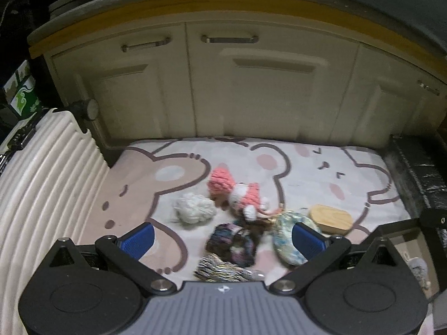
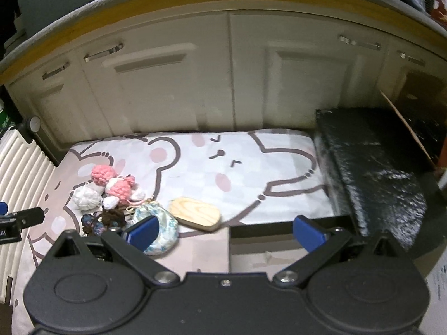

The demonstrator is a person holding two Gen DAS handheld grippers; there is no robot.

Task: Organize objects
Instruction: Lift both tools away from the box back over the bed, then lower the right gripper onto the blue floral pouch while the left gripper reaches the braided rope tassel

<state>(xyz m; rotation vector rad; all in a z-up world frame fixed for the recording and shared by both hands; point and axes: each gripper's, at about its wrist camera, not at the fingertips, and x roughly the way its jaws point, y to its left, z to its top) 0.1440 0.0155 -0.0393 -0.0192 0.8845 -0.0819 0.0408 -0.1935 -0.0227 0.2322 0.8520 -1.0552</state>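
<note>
Left tool is spread wide and holds nothing; I have it just above the yarn pile, with the dark multicolour skein straight ahead between its blue pads. Right tool is likewise wide open and empty, with the pile well off to its left, so left is nearer. Wooden oval box lies long axis left-right, just right of the pile. All sits on a cartoon bear mat before white cabinet doors; ribbed suitcase at left, black box at right.
</note>
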